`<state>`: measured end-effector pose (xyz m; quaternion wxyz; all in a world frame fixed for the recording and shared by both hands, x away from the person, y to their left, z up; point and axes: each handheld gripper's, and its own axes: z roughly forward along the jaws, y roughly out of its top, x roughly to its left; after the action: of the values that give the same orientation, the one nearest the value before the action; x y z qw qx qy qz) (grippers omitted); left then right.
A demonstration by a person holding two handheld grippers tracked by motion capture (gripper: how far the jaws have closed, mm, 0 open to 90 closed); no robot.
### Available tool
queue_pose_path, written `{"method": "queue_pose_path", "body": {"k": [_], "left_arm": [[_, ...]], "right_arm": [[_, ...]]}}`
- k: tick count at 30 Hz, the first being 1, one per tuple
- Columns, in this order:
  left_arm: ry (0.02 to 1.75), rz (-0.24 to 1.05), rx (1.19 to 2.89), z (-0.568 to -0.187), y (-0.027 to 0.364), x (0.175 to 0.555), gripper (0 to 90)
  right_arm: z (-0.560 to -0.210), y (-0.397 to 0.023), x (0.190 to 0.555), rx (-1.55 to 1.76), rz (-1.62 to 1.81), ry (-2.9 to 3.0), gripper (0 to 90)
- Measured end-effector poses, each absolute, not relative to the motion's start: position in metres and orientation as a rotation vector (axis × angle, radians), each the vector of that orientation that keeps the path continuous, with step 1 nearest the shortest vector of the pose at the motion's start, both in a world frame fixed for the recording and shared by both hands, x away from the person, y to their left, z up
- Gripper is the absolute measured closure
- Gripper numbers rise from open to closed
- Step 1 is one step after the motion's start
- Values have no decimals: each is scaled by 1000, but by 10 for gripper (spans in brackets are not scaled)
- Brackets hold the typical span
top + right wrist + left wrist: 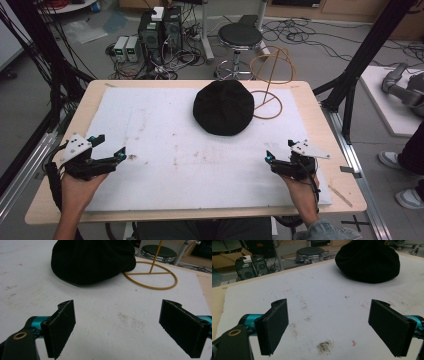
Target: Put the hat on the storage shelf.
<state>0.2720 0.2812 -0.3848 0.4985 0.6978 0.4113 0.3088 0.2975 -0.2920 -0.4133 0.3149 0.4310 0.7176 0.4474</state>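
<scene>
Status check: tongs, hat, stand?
Left tongs open, empty. Right tongs open, empty. Black hat flat on mat, touching wire stand. Nothing between.

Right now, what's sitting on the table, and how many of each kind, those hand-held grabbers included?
Black hat: 1
Yellow wire stand: 1
White mat: 1
Hand-held grippers: 2, the left gripper and the right gripper, both open
Total: 5

The black cap (368,261) is getting clipped by the top edge in both gripper views, and it's covering part of the wire stand's (152,272) base ring; the stand's pole is running off-frame too.
</scene>
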Motion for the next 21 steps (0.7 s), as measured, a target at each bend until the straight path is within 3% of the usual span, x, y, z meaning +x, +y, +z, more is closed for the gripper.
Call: {"method": "queue_pose_path", "body": {"k": [21], "left_arm": [[996, 722, 1700, -391, 277, 278, 164]], "right_arm": [[-386, -266, 321, 1049, 1220, 1869, 134]]}}
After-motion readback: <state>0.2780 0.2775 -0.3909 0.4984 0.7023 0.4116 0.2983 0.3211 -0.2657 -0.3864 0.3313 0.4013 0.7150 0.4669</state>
